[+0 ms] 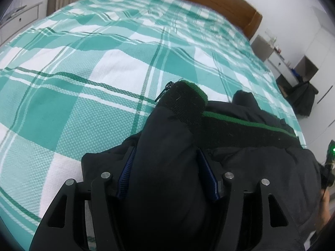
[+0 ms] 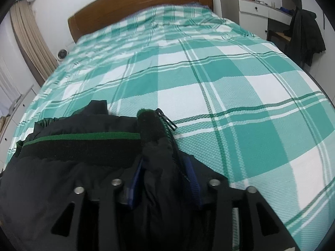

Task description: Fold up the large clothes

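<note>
Your black padded jacket with the green-striped knit collar [image 1: 240, 163] runs off the bottom edge in both views, and it buries your blue-padded fingers [image 1: 125, 179] too. The far end of the teal-and-white plaid bedspread [image 2: 129, 35] is blurred.

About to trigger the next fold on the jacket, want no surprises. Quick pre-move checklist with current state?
1. Left gripper shut on the black jacket: ok, fabric bunched between the blue pads.
2. Right gripper shut on the jacket: ok, grip sits beside the zipper.
3. Green-striped ribbed hem stretched between the two grips: ok, runs fairly straight.
4. Landing area on the plaid bedspread: ok, bare, only wrinkled near the headboard.
5. Sleeves tucked: cannot tell, most of the jacket is out of view.
6. Zipper closed: cannot tell.
</note>
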Demonstrator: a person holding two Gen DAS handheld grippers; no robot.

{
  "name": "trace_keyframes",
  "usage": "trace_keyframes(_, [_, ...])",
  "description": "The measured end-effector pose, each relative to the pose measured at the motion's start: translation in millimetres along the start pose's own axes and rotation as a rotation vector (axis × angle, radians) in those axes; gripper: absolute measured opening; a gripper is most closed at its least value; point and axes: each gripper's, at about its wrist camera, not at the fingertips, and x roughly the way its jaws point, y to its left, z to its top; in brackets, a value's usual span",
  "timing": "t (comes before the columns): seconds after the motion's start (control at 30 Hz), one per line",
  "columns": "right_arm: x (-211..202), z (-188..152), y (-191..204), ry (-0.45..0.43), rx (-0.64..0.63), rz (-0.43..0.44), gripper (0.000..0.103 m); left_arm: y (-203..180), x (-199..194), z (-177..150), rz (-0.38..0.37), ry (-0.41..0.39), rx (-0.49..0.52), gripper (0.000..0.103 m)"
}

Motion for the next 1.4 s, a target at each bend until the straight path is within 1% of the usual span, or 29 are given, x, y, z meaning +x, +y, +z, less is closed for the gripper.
trace_keyframes(0.03, [-9.0,3.5,-0.8,-0.014,-0.009,0.001,0.065,-2.2,-2.8,4.4,0.002,0.024,-0.002,0.063])
trace_keyframes(0.1, [-35.9,12.5,-1.7,-0.058,-0.029,0.016,0.066,-4.8,-11.6,10.5,-0.027,0.04,-0.014,0.065])
trace_keyframes(0.2, [-72.7,15.5,3.0,-0.091,-0.062,0.093,0.066,-5.0,-34.0,15.3,-0.113,0.025,-0.057,0.072])
trace_keyframes(0.23, [-83.8,11.2,8.4,-0.09,-0.084,0.136,0.067,-4.8,-42.4,16.1,-0.127,0.013,-0.069,0.074])
trace_keyframes(0.27, [-88.8,7.2,12.0,-0.084,-0.098,0.161,0.068,-5.5,-51.5,16.2,-0.135,-0.002,-0.073,0.075])
trace_keyframes(0.33, [-95.3,-14.6,24.8,-0.043,-0.149,0.23,0.069,-7.9,-64.2,15.8,-0.124,-0.019,-0.063,0.076])
trace_keyframes(0.4, [-88.8,-36.6,32.6,0.0,-0.181,0.24,0.069,-16.7,-76.3,11.9,-0.107,-0.031,-0.021,0.076])
trace_keyframes(0.43, [-80.3,-50.1,32.7,0.026,-0.189,0.212,0.069,-23.5,-82.0,8.8,-0.094,-0.035,0.013,0.076])
trace_keyframes(0.47, [-75.6,-57.8,31.1,0.037,-0.187,0.195,0.069,-29.8,-87.2,5.8,-0.082,-0.039,0.042,0.076])
trace_keyframes(0.5, [-69.1,-66.3,24.9,0.046,-0.154,0.199,0.069,-34.0,-91.4,3.7,-0.075,-0.043,0.059,0.076])
trace_keyframes(0.57, [-73.7,-72.9,12.4,0.027,-0.052,0.223,0.069,-49.8,-101.4,-1.8,-0.073,-0.048,0.101,0.077])
trace_keyframes(0.6, [-78.7,-73.6,11.7,0.017,-0.032,0.218,0.069,-60.1,-104.9,-3.7,-0.076,-0.049,0.131,0.078])
trace_keyframes(0.63, [-84.2,-74.8,12.5,0.004,-0.027,0.211,0.069,-69.3,-107.0,-5.8,-0.074,-0.049,0.158,0.083])
trace_keyframes(0.67, [-92.1,-76.8,15.4,-0.015,-0.031,0.211,0.069,-81.4,-109.0,-8.5,-0.075,-0.052,0.194,0.085])
trace_keyframes(0.7, [-99.2,-79.9,18.3,-0.032,-0.037,0.222,0.069,-95.8,-112.2,-12.6,-0.089,-0.057,0.237,0.085])
trace_keyframes(0.73, [-104.3,-82.7,20.7,-0.039,-0.04,0.234,0.069,-116.3,-115.8,-18.1,-0.131,-0.051,0.29,0.085])
trace_keyframes(0.77, [-111.4,-87.8,25.0,-0.042,-0.047,0.251,0.069,-129.1,-119.7,-20.9,-0.145,-0.051,0.319,0.085])
trace_keyframes(0.8, [-116.2,-91.8,27.1,-0.042,-0.052,0.26,0.069,-144.0,-126.4,-24.5,-0.145,-0.072,0.351,0.085])
trace_keyframes(0.83, [-121.4,-95.6,29.6,-0.045,-0.059,0.27,0.069,-157.7,-135.6,-28.4,-0.144,-0.113,0.375,0.085])
trace_keyframes(0.9, [-135.0,-106.2,34.4,-0.06,-0.082,0.289,0.069,-177.2,-145.3,-33.4,-0.163,-0.154,0.411,0.091])
trace_keyframes(0.93, [-140.5,-111.5,36.2,-0.067,-0.092,0.294,0.069,-189.1,-144.5,-37.2,-0.162,-0.154,0.442,0.094])
trace_keyframes(1.0, [-147.9,-119.7,37.6,-0.07,-0.096,0.301,0.07,-207.5,-132.1,-47.4,-0.126,-0.133,0.513,0.094])
trace_keyframes(1.07, [-150.2,-126.1,37.5,-0.064,-0.085,0.313,0.07,-219.2,-108.0,-63.3,-0.078,-0.084,0.587,0.094])
trace_keyframes(1.13, [-155.0,-133.1,34.5,-0.064,-0.063,0.327,0.07,-219.5,-72.8,-82.8,-0.018,-0.013,0.642,0.094])
trace_keyframes(1.17, [-156.8,-135.8,32.0,-0.067,-0.05,0.331,0.07,-215.9,-57.6,-91.6,0.0,0.016,0.652,0.095])
trace_keyframes(1.27, [-159.0,-141.7,23.7,-0.069,-0.019,0.333,0.07,-202.5,-32.8,-105.7,-0.01,0.006,0.631,0.1])
trace_keyframes(1.4, [-155.5,-145.2,11.8,-0.052,0.024,0.321,0.07,-205.2,-26.4,-106.8,0.013,0.019,0.639,0.101])
